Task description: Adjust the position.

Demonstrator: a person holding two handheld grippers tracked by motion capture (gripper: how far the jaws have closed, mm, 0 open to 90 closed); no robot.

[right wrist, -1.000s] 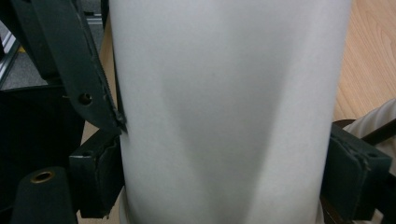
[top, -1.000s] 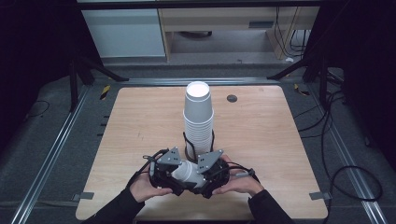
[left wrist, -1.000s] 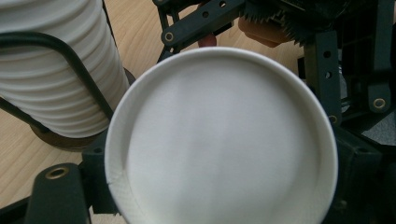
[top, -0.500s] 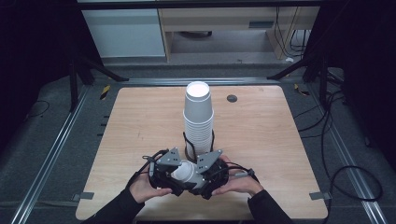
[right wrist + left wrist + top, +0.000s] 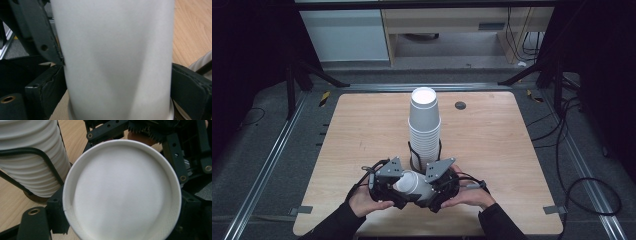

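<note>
Near the table's front edge, just in front of the tall stack of white paper cups [image 5: 424, 127], the light, easily crushed single white paper cup [image 5: 412, 183] lies sideways between both grippers: the right gripper [image 5: 439, 187] pinches its wall while the left gripper [image 5: 387, 186], its jaws having just been closing, stands half-closed at the base, best gripped gently near the stiffer rim.

A lab or test room: a bare wooden table [image 5: 362, 130] on dark matting, metal floor rails [image 5: 267, 165] at nine o'clock, loose cables [image 5: 582, 190] at three.
</note>
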